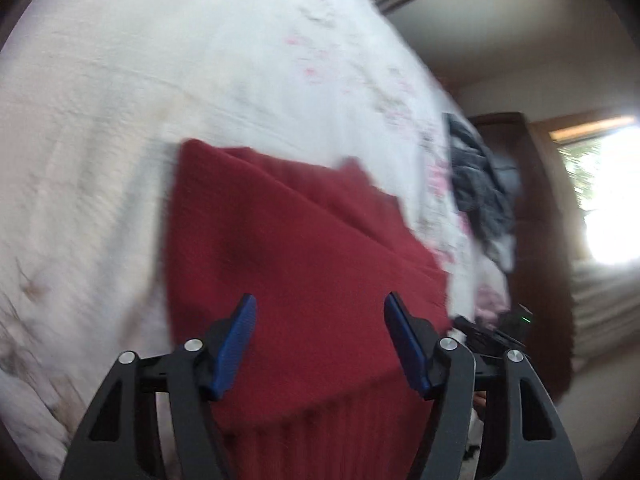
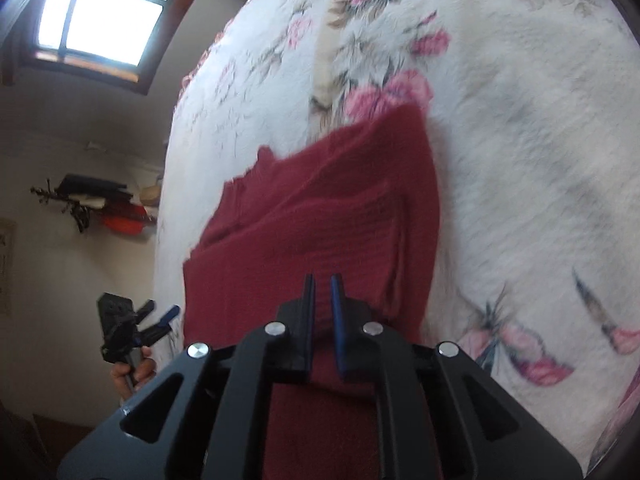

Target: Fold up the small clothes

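one ribbed, seemingly knitted red garment point(image 2: 320, 216)

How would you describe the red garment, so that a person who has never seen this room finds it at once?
Look at the bed, covered by a white bedspread printed with pink roses. The red garment lies folded on it, near the edge, right under both grippers. It is a dark red ribbed knit, the only plain red piece; the dark grey clothes pile lies farther along the bed.
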`<state>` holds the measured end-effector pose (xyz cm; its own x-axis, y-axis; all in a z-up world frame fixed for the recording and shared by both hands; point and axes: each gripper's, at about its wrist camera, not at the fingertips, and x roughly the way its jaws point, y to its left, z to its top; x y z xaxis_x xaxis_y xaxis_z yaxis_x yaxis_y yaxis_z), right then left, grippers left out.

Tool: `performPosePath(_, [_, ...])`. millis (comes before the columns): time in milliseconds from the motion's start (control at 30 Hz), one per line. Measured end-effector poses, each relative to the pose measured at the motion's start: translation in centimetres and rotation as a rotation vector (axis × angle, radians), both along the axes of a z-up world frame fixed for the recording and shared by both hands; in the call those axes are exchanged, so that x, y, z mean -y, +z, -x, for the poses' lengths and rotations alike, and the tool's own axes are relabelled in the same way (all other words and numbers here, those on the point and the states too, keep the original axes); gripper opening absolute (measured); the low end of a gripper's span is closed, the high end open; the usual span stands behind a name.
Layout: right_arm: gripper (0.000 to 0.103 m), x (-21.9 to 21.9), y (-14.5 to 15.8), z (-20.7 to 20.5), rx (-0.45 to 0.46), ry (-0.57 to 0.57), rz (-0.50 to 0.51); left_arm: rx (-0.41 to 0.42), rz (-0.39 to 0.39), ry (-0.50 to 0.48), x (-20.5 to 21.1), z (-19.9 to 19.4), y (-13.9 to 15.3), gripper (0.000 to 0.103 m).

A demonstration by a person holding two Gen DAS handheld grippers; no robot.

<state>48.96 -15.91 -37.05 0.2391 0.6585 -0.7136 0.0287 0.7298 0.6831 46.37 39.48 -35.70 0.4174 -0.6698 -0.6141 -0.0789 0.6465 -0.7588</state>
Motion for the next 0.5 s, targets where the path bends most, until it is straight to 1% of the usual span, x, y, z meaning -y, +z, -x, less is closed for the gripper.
performPosePath(33, [0.007,-0.3,-1.0,0.2,-0.020,0.008,0.027,-0.019,-0.020,-0.033,0.7,0.1,-0.5,0.066])
performPosePath(67, [0.000,-0.2,-1.6,0.1,-0.038,0.008,0.045,-0.049,-0.057,-0.049,1.1,0.0,-1.3,0.066])
performPosePath(100, [0.000,0.0,-2.3,0.1,-0.054,-0.001,0.046,-0.080,-0.097,-0.058,1.4,0.0,-2.2,0.066])
performPosePath(133, [0.000,0.3,-2.6,0.1,-0.065,-0.019,0.021,-0.100,-0.116,-0.057,1.4,0.1,-3.0,0.059])
performPosePath(200, [0.001,0.9,-2.0,0.7,-0.064,-0.064,-0.011,-0.089,-0.112,-0.036,1.4,0.7,-2.4,0.058])
performPosePath(233, [0.007,1.1,-1.2,1.3,-0.050,-0.074,-0.027,-0.061,-0.107,-0.026,1.3,1.5,-1.4,0.061])
performPosePath(267, [0.011,1.2,-0.6,2.1,-0.038,-0.080,-0.048,-0.038,-0.098,-0.024,1.3,2.4,-0.7,0.062])
performPosePath(300, [0.013,1.4,0.0,3.6,-0.034,-0.083,-0.076,-0.022,-0.089,-0.023,1.3,3.5,-0.2,0.064])
performPosePath(333, [0.015,1.7,0.4,5.3,-0.035,-0.081,-0.088,-0.015,-0.082,-0.021,1.0,5.5,0.3,0.067])
performPosePath(367, [0.017,1.9,0.4,6.6,-0.040,-0.075,-0.086,-0.019,-0.085,-0.021,1.0,7.0,0.3,0.067])
performPosePath(433, [0.020,2.8,0.4,10.9,-0.072,-0.058,-0.069,-0.028,-0.106,-0.029,0.7,11.3,1.0,0.069])
performPosePath(467, [0.021,3.5,0.4,13.7,-0.093,-0.047,-0.054,-0.034,-0.123,-0.034,0.3,13.4,1.6,0.070])
performPosePath(500, [0.023,4.2,0.6,15.6,-0.107,-0.040,-0.042,-0.038,-0.142,-0.033,-0.1,16.0,2.0,0.070])
